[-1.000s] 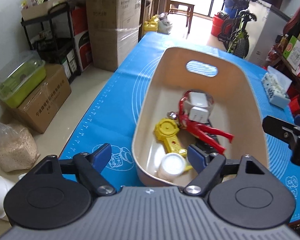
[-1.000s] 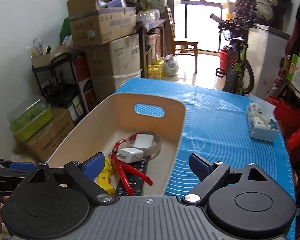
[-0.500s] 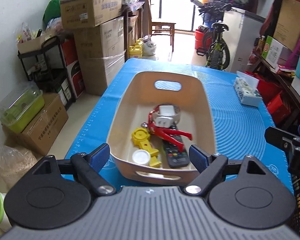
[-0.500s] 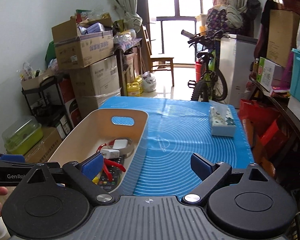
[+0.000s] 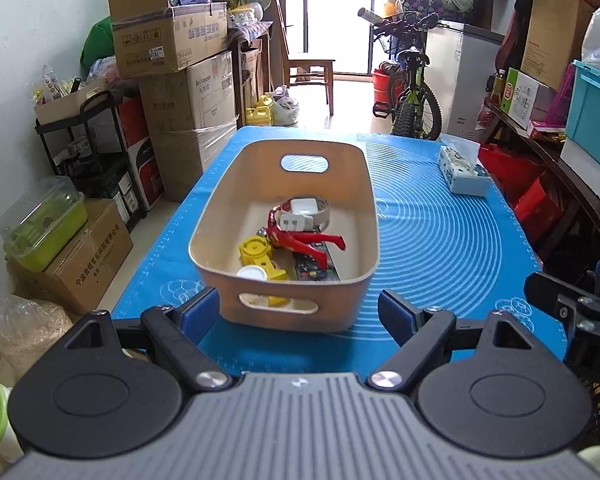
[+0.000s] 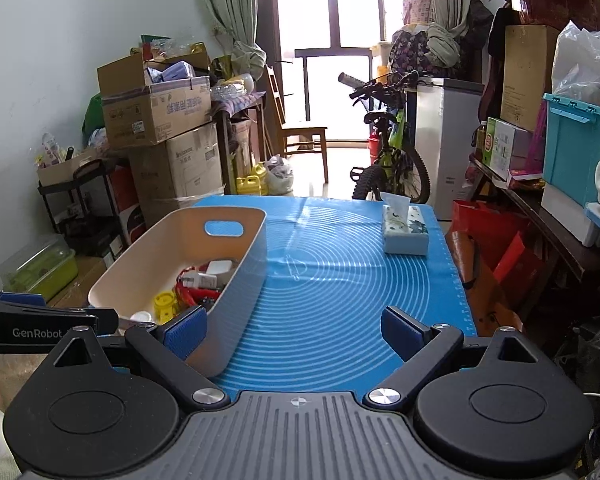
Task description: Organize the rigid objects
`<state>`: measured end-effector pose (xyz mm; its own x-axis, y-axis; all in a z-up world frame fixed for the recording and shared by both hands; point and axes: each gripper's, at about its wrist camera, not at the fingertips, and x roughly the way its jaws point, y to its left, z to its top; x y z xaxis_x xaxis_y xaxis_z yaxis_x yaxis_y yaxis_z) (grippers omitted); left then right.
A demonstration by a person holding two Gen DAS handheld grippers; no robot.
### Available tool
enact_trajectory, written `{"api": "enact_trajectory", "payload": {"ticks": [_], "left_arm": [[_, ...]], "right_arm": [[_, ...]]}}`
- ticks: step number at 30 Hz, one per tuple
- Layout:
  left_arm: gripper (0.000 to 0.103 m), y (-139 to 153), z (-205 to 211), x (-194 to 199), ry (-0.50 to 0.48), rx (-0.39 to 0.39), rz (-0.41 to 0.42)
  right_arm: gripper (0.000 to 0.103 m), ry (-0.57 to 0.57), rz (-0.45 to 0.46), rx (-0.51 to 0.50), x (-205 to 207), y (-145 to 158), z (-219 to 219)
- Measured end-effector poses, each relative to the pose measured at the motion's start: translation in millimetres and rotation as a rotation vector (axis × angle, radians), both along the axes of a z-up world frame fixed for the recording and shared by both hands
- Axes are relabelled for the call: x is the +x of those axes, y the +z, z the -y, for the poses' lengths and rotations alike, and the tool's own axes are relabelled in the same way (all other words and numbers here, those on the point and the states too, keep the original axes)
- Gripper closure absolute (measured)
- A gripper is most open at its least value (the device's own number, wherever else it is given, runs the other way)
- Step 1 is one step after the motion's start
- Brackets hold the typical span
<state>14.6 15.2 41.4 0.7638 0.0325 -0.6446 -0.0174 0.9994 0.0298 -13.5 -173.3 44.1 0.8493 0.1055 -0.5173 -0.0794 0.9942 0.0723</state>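
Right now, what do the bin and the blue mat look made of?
Bin: likely moulded plastic, matte beige; thin even walls, rounded corners, cut-out handles. Could be bent plywood, grain not visible.
Mat: looks like silicone or soft vinyl, slight sheen; printed white rings and ruler marks, and it ripples near the far edge.

Cluttered home storeroom: stacked boxes point(image 5: 168, 36), bicycle point(image 5: 408, 92)

- Left gripper point(image 5: 299, 307): grey ribbed body, black arms with round discs, blue pads, silver screws.
- Right gripper point(image 6: 294, 326): same build; the left unit's black side reads "GenRobot" in white.
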Motion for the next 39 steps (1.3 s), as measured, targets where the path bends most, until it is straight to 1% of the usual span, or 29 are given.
{"api": "enact_trajectory", "payload": {"ticks": [7, 10, 13, 15, 21, 25, 29, 34, 39], "left_arm": [[0.017, -12.8, 10.5, -17.8, -0.032, 0.001, 0.0], [0.017, -18.6, 12.0, -21.3, -0.04, -0.002, -0.003], [0.017, -22.7, 12.3, -24.7, -0.04, 0.006, 0.011], [0.017, -25.4, 12.1, -25.8, -0.043, 0.005, 0.015], [0.017, -41.2, 15.2, -31.0, -0.043, 0.025, 0.013], [0.017, -40.2, 15.9, -34.0, -0.05, 0.026, 0.04], [0.017, -41.3, 18.4, -34.5, -0.059, 0.033, 0.043], [0.017, -42.4, 20.6, -34.9, -0.067, 0.037, 0.049], [0.017, -42.3, 21.4, -35.3, -0.071, 0.042, 0.052]], "right_arm": [[0.009, 0.013, -0.003, -0.044, -22.7, -15.8, -1.7], [0.009, 0.01, -0.018, -0.022, -28.2, -22.6, -0.2], [0.009, -0.006, -0.049, 0.01, -31.5, -33.2, 1.6], [0.009, -0.011, -0.05, 0.006, -34.6, -38.0, -0.1], [0.009, -0.032, -0.017, -0.007, -40.5, -40.6, -3.7], [0.009, -0.052, -0.001, -0.011, -43.9, -40.9, -3.7], [0.009, -0.065, 0.003, 0.006, -44.9, -41.2, 0.2], [0.009, -0.065, 0.016, -0.017, -47.3, -41.0, -4.0], [0.009, -0.067, 0.031, -0.018, -50.2, -40.7, -7.8]]}}
